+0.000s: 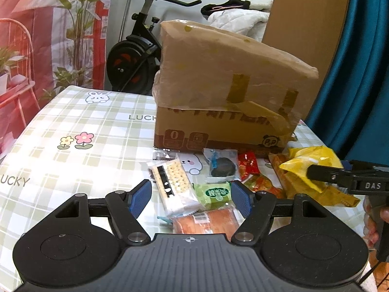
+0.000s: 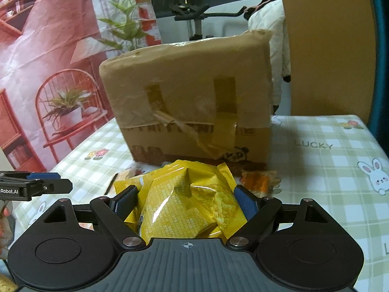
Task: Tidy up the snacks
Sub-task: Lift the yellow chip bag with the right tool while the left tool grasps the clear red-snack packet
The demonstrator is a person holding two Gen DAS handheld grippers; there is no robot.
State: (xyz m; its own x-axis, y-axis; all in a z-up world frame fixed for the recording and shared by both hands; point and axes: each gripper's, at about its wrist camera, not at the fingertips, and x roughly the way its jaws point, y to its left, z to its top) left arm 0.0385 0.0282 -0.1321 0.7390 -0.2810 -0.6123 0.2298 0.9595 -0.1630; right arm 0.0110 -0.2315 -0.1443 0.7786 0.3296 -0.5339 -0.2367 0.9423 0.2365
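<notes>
Right wrist view: my right gripper (image 2: 184, 202) pinches the yellow bag (image 2: 187, 202). Next, I judge, it goes to the far box (image 2: 189, 92); my left gripper (image 1: 192, 199) hangs spread, empty.

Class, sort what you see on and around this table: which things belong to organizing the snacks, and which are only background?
Belongs to the job:
yellow snack bag
cracker pack
green packet
cookie packet
red packet
cardboard box

Just background:
exercise bike
white jacket
printed backdrop
</notes>
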